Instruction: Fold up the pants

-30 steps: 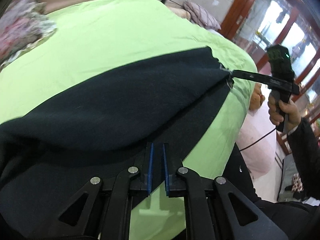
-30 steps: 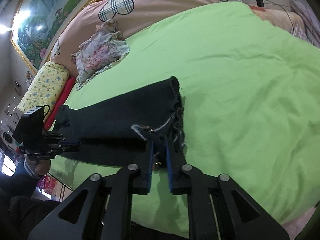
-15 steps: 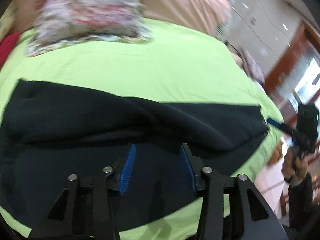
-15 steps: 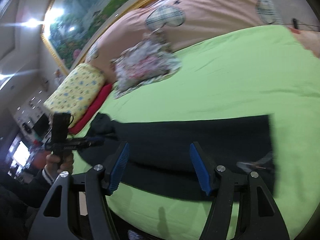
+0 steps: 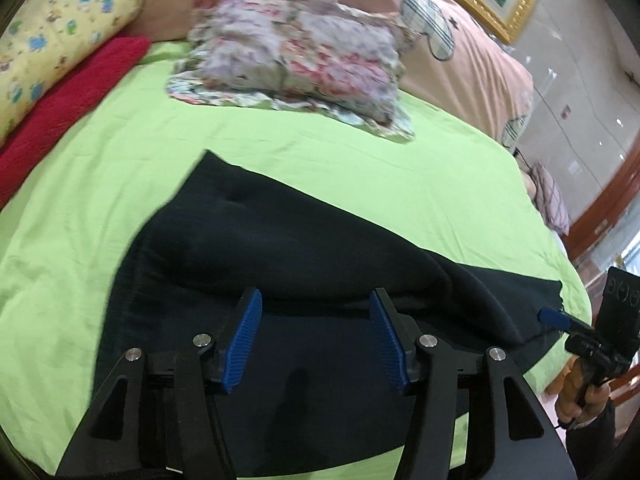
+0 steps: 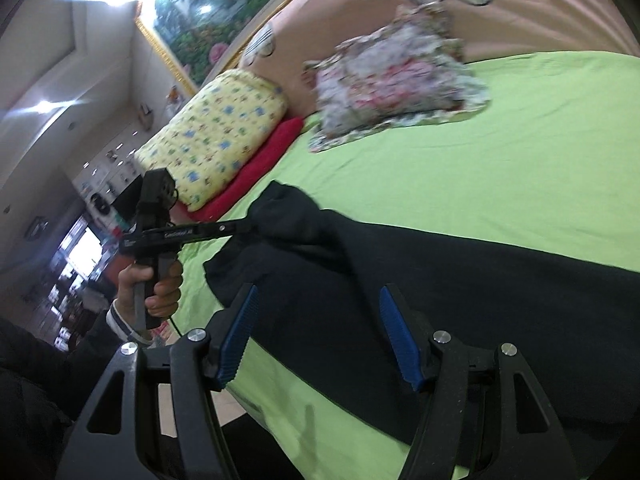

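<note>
Left hand-held gripper [image 5: 316, 336] hangs with jaws wide, holding nothing, above the black pants [image 5: 304, 264] lying folded lengthwise along the bed's [image 5: 80, 208] near edge; right hand-held gripper [image 6: 316, 340] likewise wide and empty

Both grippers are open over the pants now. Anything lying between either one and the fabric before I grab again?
Nothing visible. The left gripper and right gripper both hang open directly over the black pants. The floral pillow lies apart, further up the green sheet.
</note>
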Demonstrator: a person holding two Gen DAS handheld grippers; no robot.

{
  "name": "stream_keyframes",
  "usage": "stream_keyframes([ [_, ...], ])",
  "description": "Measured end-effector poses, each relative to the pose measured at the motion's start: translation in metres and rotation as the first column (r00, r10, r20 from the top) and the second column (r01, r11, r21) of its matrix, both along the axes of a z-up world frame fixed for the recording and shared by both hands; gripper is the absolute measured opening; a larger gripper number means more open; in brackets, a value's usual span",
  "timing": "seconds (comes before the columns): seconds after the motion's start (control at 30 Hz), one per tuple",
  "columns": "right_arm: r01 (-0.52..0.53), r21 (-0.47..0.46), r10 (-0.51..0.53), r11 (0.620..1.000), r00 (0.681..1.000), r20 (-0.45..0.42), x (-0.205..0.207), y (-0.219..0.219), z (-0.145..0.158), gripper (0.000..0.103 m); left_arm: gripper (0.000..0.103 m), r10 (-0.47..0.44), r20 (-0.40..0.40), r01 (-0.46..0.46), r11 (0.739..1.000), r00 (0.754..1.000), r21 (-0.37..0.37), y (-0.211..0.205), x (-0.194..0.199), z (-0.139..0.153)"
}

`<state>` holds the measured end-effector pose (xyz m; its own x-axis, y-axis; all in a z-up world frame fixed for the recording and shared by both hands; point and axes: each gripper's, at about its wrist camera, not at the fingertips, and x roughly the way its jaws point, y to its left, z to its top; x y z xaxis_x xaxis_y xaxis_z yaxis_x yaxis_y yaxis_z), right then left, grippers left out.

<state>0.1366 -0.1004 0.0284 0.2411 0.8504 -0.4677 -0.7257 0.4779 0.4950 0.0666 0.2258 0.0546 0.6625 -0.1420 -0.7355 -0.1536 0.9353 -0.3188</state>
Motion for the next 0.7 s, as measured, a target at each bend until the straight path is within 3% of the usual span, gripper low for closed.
stream_keyframes([
  [0.13,-0.053,-0.038,0.053,0.998,0.999,-0.002,-0.002,0.034,-0.006,0.065,0.059,0.028,0.007,-0.028,1.0,1.0,0.006,0.018,-0.002,0.002],
  [0.33,-0.041,-0.179,0.056,0.983,0.995,0.079,-0.008,0.076,-0.018,0.06,0.062,0.067,0.017,-0.067,0.998,0.998,0.019,0.043,0.003,0.008],
  [0.5,0.022,-0.322,0.03,0.947,0.987,0.157,-0.002,0.104,-0.028,0.047,0.065,0.075,0.018,-0.075,0.997,0.997,0.021,0.059,0.014,0.011],
  [0.7,0.11,-0.416,-0.008,0.903,0.971,0.239,0.01,0.116,-0.035,0.043,0.07,0.07,0.008,-0.07,0.997,0.998,0.023,0.072,0.034,0.008],
])
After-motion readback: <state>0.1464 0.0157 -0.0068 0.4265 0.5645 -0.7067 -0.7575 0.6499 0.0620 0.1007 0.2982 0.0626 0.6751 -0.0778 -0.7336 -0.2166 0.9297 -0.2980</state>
